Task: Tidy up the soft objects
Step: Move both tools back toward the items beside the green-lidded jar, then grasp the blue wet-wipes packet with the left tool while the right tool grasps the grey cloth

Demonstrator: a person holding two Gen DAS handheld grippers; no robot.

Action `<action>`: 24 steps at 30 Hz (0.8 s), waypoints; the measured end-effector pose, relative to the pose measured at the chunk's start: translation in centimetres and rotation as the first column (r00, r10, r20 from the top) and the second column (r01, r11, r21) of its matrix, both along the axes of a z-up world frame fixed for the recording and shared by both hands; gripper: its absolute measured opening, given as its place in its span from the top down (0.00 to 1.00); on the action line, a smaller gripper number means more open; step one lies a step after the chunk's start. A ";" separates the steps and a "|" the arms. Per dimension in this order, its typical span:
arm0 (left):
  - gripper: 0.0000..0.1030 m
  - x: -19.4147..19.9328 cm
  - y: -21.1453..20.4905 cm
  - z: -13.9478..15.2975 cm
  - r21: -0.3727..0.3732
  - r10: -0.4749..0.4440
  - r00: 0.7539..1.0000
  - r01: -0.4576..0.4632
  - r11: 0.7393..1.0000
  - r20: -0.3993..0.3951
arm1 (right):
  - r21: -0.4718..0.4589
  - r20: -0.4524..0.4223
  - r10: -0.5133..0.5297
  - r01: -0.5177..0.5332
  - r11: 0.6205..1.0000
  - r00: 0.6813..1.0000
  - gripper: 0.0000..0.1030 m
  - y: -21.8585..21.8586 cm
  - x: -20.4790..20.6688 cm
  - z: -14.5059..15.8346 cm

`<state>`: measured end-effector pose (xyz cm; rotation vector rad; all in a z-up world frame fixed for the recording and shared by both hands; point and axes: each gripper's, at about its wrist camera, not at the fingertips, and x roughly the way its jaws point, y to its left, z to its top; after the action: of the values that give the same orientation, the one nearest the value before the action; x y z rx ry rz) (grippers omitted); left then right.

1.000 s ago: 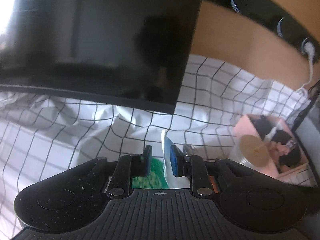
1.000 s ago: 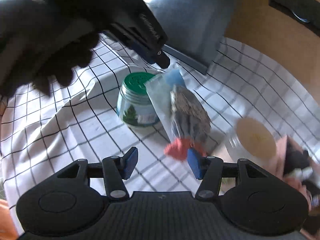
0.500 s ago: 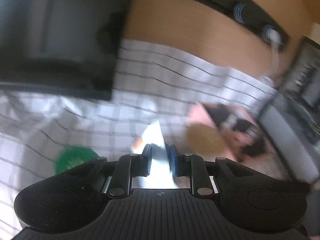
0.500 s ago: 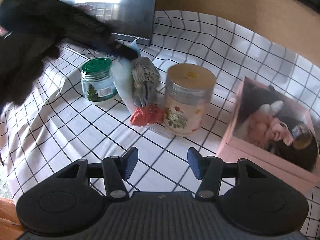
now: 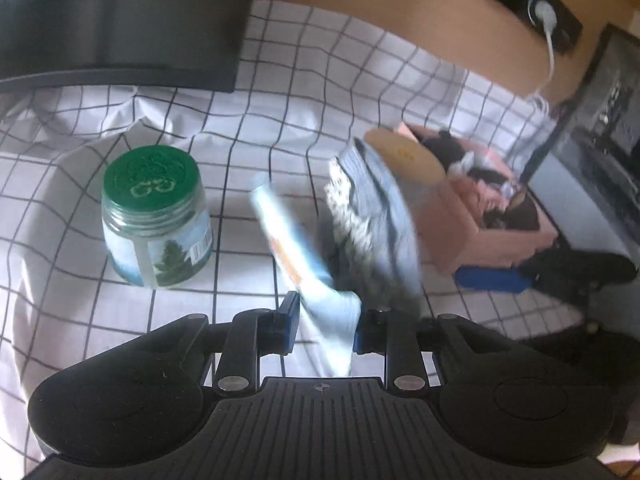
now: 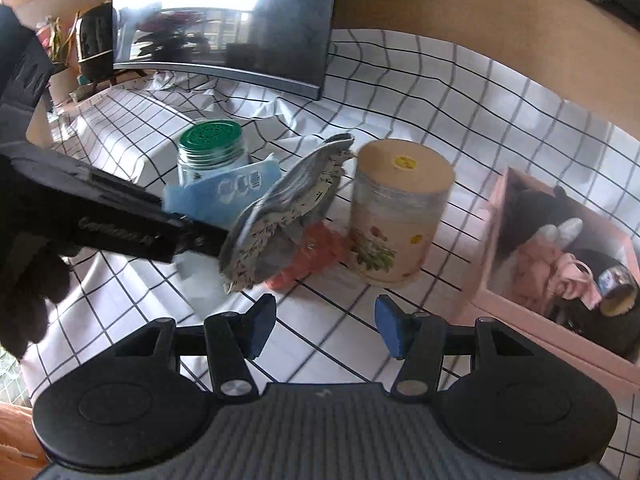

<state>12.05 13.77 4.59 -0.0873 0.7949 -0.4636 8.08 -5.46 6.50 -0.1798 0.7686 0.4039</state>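
Left gripper point(image 5: 325, 322): its 2 blue pads sit a moderate way apart with the corner of a clear plastic packet point(image 5: 320, 280) between them; the view is smeared, so I cannot tell whether the pads are pressing on it.
Packet: slants up and away from the left pads, above the checked cloth point(image 5: 240, 148); it holds grey patterned fabric point(image 6: 280, 208), an orange-red piece point(image 6: 316, 250) and a pale blue card (blurred in the left wrist view, sharper from the right wrist).
Packet's neighbours: the green-lidded glass jar point(image 6: 210, 148) stands behind it, the floral canister point(image 6: 394, 216) with a tan lid just beside it on the right; whether the packet touches the canister is unclear.
Right gripper point(image 6: 325, 326): fingers spread wide, nothing between them, hovering over the cloth in front of the canister.
Pink box point(image 6: 516, 308): open, right of the canister, with pink and dark soft items piled inside.
Monitor point(image 6: 240, 20): dark screen standing at the back of the cloth.
Gloved hand point(image 6: 28, 272): black glove, wrapped round the left gripper's body at the right wrist view's left edge.
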 end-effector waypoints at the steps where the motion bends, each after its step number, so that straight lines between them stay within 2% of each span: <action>1: 0.72 0.2 0.0 0.0 -0.002 0.016 1.000 -0.016 1.000 0.012 | -0.003 0.001 0.011 -0.011 1.000 1.000 0.46 0.4 0.1 0.0; 4: 0.72 1.5 -0.5 0.0 -0.004 0.059 0.997 -0.059 0.998 0.039 | -0.012 0.002 0.039 -0.038 0.999 0.999 0.47 1.2 0.0 0.0; 10: 0.74 3.3 -1.5 -0.6 -0.021 0.072 0.997 -0.072 0.997 0.015 | -0.011 -0.013 0.041 -0.041 0.999 0.999 0.46 1.0 -0.2 -0.3; 13: 0.80 3.9 -1.2 -1.3 -0.064 0.083 0.996 -0.085 0.994 -0.028 | -0.016 -0.018 0.028 -0.029 0.999 0.999 0.46 0.6 -0.1 -0.4; 17: 0.84 4.1 -0.5 -1.3 -0.108 0.116 0.992 -0.120 0.987 -0.042 | -0.026 -0.006 -0.001 0.001 1.000 1.000 0.46 0.2 -0.2 -0.3; 21: 0.84 3.3 0.3 -0.3 -0.056 0.136 0.990 -0.135 0.989 0.023 | -0.032 0.008 -0.004 0.005 0.999 1.000 0.45 0.3 -0.4 0.0; 24: 0.84 2.6 1.0 0.0 -0.004 0.138 0.989 -0.138 0.990 0.051 | -0.012 0.030 0.015 -0.015 1.000 0.999 0.37 0.8 -0.6 0.5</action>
<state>14.62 14.79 4.63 -0.1294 0.7334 -0.3339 7.49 -4.61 6.95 -0.2023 0.7410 0.4102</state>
